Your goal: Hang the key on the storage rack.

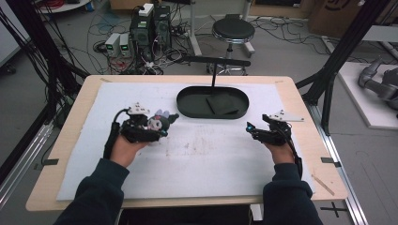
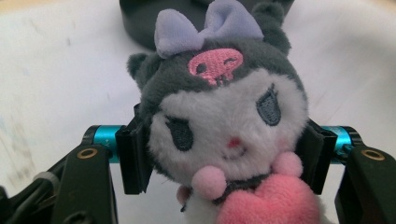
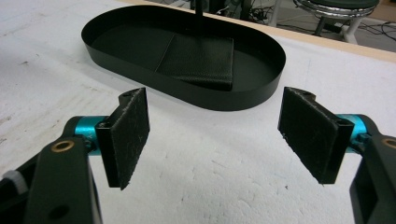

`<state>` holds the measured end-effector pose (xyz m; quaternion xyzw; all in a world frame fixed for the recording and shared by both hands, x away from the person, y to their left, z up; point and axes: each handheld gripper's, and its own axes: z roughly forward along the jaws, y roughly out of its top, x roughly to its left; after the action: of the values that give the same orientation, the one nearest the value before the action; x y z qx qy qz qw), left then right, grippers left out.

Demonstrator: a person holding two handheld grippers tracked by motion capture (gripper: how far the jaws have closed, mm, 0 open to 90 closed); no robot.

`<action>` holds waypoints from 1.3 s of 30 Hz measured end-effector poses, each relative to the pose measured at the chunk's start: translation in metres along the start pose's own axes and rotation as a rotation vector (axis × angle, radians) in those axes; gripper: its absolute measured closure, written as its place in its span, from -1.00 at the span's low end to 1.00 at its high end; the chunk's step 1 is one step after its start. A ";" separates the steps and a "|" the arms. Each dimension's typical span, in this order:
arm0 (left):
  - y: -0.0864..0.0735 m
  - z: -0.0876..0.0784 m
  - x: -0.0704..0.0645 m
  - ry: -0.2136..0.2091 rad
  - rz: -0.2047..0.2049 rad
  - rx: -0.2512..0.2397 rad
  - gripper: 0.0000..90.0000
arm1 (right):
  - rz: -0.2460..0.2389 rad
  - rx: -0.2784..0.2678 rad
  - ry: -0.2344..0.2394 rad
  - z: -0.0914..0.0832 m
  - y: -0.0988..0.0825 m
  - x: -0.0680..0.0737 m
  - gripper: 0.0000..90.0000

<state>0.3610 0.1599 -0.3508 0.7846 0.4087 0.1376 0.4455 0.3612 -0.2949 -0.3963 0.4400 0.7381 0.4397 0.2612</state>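
Left gripper [image 1: 162,132] at 9 o'clock on the white mat [image 1: 197,159], its pads pinching the head of a plush toy [image 1: 157,123] from both sides. In the left gripper view the plush toy [image 2: 224,121] sits between the two jaws, facing the camera: dark grey hood, lilac bow, pink embroidered skull on the forehead, white face, pink heart at the chest. No lettering or brand mark can be read on the toy, the grippers or the tray.

Right gripper [image 1: 251,127] at 3 o'clock on the mat, jaws spread wide with nothing between them; the right gripper view shows its two black pads [image 3: 128,135] well apart above bare mat.

Black oval tray [image 1: 187,105] at 12 o'clock, near the mat's far edge, holding a flat dark square pad [image 1: 223,104]; in the right gripper view the tray [image 3: 261,91] lies just beyond the open jaws, its wall low and upright.

Open room: the mat's centre, between the two grippers, and its whole near strip at 6 o'clock are bare. The wooden table [image 1: 300,101] shows as a narrow border around the mat; the toy lies just left of the tray's 8 o'clock end, apart from it.
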 end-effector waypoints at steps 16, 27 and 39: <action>0.106 -0.005 0.022 -0.047 0.039 -0.171 -0.23 | -0.003 -0.024 0.036 0.003 0.003 0.002 -0.44; 0.139 0.055 0.025 -0.018 0.005 -0.120 -0.23 | 0.038 -0.047 0.042 -0.002 0.002 -0.006 -0.44; 0.157 0.091 0.037 -0.002 -0.045 -0.125 -0.23 | 0.074 -0.064 0.047 -0.005 0.001 -0.012 -0.44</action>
<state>0.5188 0.0926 -0.2804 0.7459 0.4166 0.1519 0.4970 0.3633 -0.3070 -0.3928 0.4480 0.7129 0.4826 0.2413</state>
